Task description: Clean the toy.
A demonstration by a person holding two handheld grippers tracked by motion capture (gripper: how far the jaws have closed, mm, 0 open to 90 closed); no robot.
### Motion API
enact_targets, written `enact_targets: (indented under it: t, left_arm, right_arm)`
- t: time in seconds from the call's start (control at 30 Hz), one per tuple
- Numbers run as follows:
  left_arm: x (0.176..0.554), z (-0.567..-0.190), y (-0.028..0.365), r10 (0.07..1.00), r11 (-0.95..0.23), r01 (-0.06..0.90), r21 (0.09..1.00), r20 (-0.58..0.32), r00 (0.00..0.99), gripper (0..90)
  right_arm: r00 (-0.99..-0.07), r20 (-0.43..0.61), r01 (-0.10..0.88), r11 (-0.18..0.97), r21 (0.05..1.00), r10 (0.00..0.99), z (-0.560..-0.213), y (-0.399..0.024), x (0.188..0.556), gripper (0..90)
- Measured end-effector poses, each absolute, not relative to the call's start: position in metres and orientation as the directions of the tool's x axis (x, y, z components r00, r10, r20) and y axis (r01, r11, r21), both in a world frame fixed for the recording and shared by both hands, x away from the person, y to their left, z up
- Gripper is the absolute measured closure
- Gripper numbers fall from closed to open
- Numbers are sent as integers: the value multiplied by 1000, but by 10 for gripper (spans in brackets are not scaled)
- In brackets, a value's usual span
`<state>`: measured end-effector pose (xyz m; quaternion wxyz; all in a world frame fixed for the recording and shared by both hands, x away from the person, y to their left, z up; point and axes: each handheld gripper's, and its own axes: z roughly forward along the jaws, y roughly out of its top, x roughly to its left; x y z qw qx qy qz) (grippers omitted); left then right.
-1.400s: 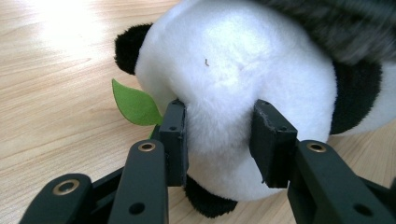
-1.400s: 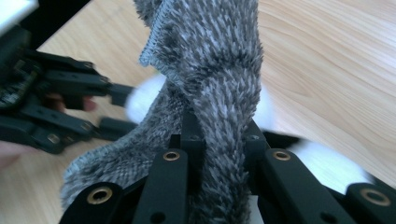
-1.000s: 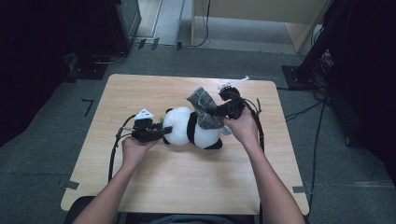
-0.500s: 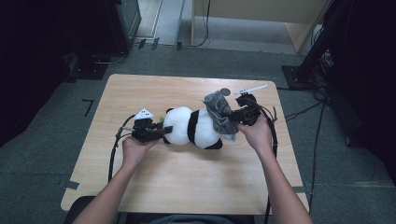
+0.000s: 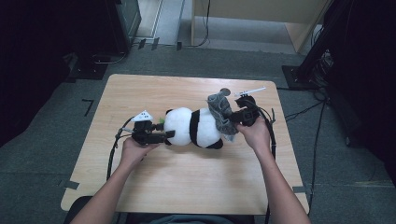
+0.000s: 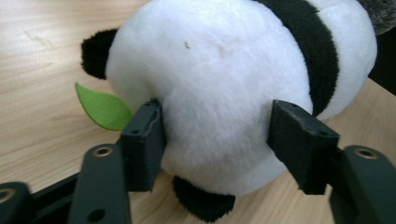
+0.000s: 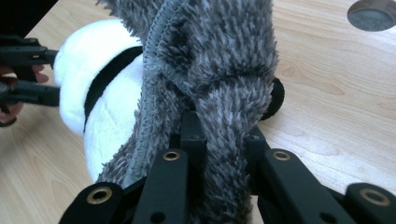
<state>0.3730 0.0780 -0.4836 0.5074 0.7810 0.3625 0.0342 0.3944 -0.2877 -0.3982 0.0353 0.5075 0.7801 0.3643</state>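
Between the left gripper's (image 6: 215, 140) just-opened jaws, the panda (image 6: 233, 79) sits unpinched, mid-frame on the table (image 5: 187, 186). Right gripper (image 7: 224, 135) stays clenched on the grey cloth (image 7: 215, 56) at the panda's far end. Unheld, the toy may slide when that cloth is pulled.

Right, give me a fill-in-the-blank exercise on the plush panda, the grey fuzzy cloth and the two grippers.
1. The black-and-white plush panda lies on a light ____ table.
2. The right gripper is clamped on a grey fuzzy ____.
3. Beside the panda's head, by the left gripper, sticks out a ____ felt leaf.
4. The left gripper's jaws, which have just been opening, stand either side of the panda's ____ head.

Missing words: wooden; cloth; green; white
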Motion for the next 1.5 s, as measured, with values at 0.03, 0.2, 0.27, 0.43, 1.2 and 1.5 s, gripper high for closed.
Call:
enact_targets:
  t: [0.03, 0.2, 0.27, 0.43, 1.2, 1.5]
  left_arm:
    - [372, -485, 76, 604, -223, 522, 824, -303, 737, 320]
    - [371, -491, 69, 622, -202, 487, 850, -272, 734, 248]
    - [372, -492, 67, 635, -192, 501, 844, -283, 719, 264]
    - [368, -487, 63, 667, -218, 504, 836, -249, 702, 437]
    - [366, -483, 62, 677, -227, 516, 826, -246, 693, 444]
    - [366, -484, 63, 682, -230, 517, 824, -242, 690, 443]
  right_arm:
    - [-482, 315, 766, 218, 605, 818, -399, -287, 395, 789]
    - [-464, 334, 768, 184, 614, 820, -407, -289, 398, 789]
    - [-453, 352, 770, 161, 617, 819, -411, -292, 398, 787]
    - [-459, 358, 749, 138, 648, 814, -419, -298, 394, 786]
    - [-437, 382, 699, 40, 714, 814, -453, -318, 376, 786]
    - [-393, 348, 781, 109, 615, 851, -475, -306, 374, 788]
